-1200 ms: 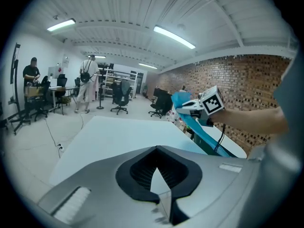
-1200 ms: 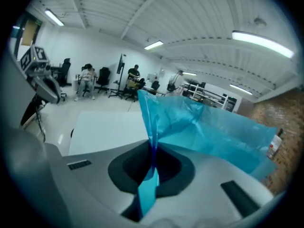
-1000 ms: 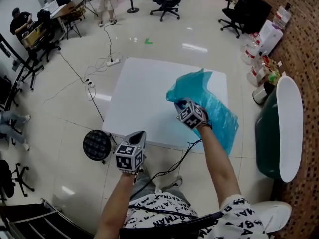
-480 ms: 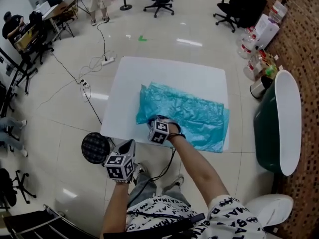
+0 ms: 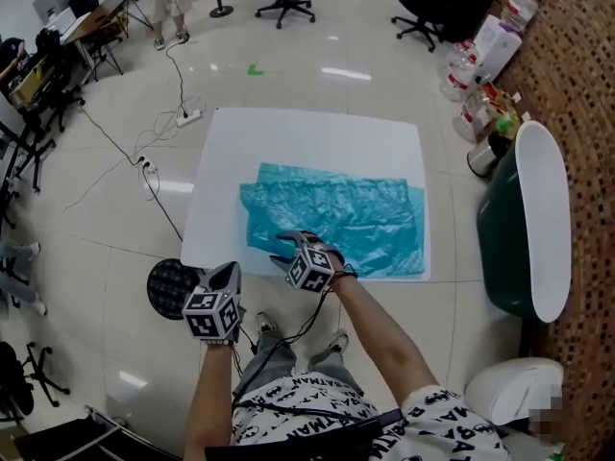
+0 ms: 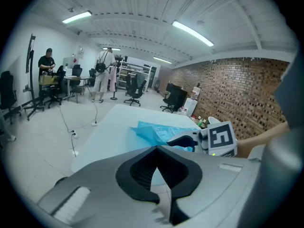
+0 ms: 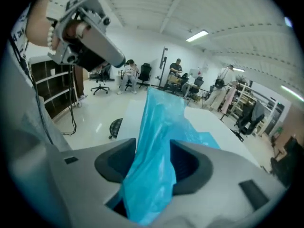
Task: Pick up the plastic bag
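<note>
Plastic bag lies spread flat on the white tabletop, one fold loose between my right gripper's jaws, which have just been opening. My left gripper's jaws are clenched on nothing, by the tabletop's near corner.

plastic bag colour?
The plastic bag is translucent teal-blue; it shows best in the head view.

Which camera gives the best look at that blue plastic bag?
The head view: the whole plastic bag lies spread on the white sheet. The right gripper view shows only a fold between fingers that have just been opening; the left gripper view catches one corner.
</note>
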Tool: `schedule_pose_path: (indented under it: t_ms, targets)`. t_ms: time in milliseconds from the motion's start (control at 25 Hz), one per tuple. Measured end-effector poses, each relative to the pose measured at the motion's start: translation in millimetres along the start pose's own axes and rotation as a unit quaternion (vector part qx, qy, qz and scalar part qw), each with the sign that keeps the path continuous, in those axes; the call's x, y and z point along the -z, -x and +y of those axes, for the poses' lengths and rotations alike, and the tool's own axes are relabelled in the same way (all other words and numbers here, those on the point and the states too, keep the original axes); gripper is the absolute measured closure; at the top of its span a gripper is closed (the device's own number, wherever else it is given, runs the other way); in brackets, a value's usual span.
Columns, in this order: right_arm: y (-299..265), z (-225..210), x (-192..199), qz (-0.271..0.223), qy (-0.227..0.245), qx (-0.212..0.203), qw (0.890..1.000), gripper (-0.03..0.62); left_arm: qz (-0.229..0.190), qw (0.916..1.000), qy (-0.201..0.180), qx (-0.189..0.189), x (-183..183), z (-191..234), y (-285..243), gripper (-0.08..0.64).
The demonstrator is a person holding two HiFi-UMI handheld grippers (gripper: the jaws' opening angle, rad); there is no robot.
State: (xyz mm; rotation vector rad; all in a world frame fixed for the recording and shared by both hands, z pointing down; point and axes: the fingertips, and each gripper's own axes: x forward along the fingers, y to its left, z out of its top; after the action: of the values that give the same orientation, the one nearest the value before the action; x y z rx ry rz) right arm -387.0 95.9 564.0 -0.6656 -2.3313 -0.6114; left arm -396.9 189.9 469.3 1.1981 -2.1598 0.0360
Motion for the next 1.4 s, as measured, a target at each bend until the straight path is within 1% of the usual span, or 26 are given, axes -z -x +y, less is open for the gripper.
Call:
schedule_pose_path:
  t_ms: [40,80,120,160,200,240,280,320,360,400,440,480,520,600,680,800,840,880,920,960,1080,1120,1160,1200,1280,1400]
  targets:
    - [13,-6,5,-0.013,-0.034,0.005,0.999,0.335,-0.001,1.0000,-0.002,0.003,-3,-1,-4,0.565]
    - [24,-9,12,-0.023,-0.070,-0.001,0.997,0.309,0.000,1.0000,-0.004,0.005,-5,-2,-9,0.564]
    - [32,-8,19,-0.027,-0.105,-0.017,0.994,0.254,0.000,0.9999,-0.006,0.008,-6,-4,-14,0.563]
    - [36,-4,25,-0.026,-0.135,-0.038,0.990,0.162,0.001,0.9999,-0.007,0.011,-7,-6,-17,0.563]
    - [37,-1,31,-0.025,-0.161,-0.053,0.985,0.149,0.002,0.9999,-0.008,0.015,-8,-8,-20,0.563]
    - [38,-3,37,-0.030,-0.189,-0.055,0.980,0.149,0.003,0.9998,-0.009,0.019,-7,-12,-23,0.564]
    - [41,-11,43,-0.042,-0.226,-0.041,0.972,0.149,0.005,0.9996,-0.010,0.024,-6,-17,-24,0.563]
    - [47,-24,52,-0.055,-0.267,-0.014,0.962,0.149,0.008,0.9994,-0.014,0.030,-5,-22,-25,0.563]
    - [54,-41,67,-0.055,-0.300,0.023,0.952,0.149,0.010,0.9992,-0.018,0.035,-3,-27,-26,0.563]
    - [59,-57,88,-0.032,-0.315,0.065,0.946,0.149,0.013,0.9989,-0.022,0.039,-1,-30,-26,0.563]
    - [62,-71,113,0.011,-0.311,0.100,0.945,0.149,0.014,0.9987,-0.025,0.041,0,-32,-26,0.564]
    - [63,-79,136,0.061,-0.297,0.122,0.945,0.149,0.014,0.9986,-0.027,0.043,0,-33,-26,0.563]
    - [62,-83,153,0.104,-0.284,0.129,0.944,0.149,0.015,0.9986,-0.027,0.044,1,-34,-25,0.563]
    - [62,-81,170,0.155,-0.289,0.126,0.936,0.149,0.018,0.9984,-0.028,0.046,4,-37,-23,0.563]
    - [62,-80,181,0.176,-0.328,0.137,0.918,0.149,0.022,0.9983,-0.027,0.047,8,-37,-22,0.563]
    - [63,-81,191,0.172,-0.401,0.171,0.883,0.148,0.026,0.9981,-0.027,0.049,14,-38,-21,0.563]
    - [63,-81,192,0.166,-0.417,0.179,0.875,0.147,0.027,0.9980,-0.027,0.051,16,-39,-21,0.563]
    - [62,-82,190,0.159,-0.426,0.183,0.871,0.148,0.028,0.9979,-0.027,0.052,17,-40,-21,0.563]
    - [58,-81,186,0.153,-0.428,0.181,0.872,0.147,0.029,0.9979,-0.027,0.052,18,-40,-20,0.563]
    - [52,-78,180,0.148,-0.420,0.172,0.879,0.148,0.030,0.9978,-0.026,0.052,19,-40,-20,0.563]
    - [30,-66,157,0.149,-0.366,0.128,0.910,0.149,0.033,0.9977,-0.028,0.052,20,-40,-22,0.563]
    - [25,-62,150,0.148,-0.353,0.117,0.916,0.149,0.033,0.9976,-0.031,0.052,20,-40,-24,0.563]
    - [22,-60,145,0.145,-0.347,0.110,0.920,0.149,0.034,0.9975,-0.036,0.051,18,-39,-27,0.563]
    - [20,-59,141,0.142,-0.346,0.106,0.922,0.149,0.035,0.9973,-0.043,0.048,18,-38,-33,0.565]
    - [21,-60,144,0.139,-0.354,0.106,0.919,0.149,0.040,0.9969,-0.053,0.041,18,-33,-52,0.563]
    - [39,-72,158,0.123,-0.386,0.131,0.905,0.149,0.055,0.9962,-0.055,0.039,26,-29,-84,0.563]
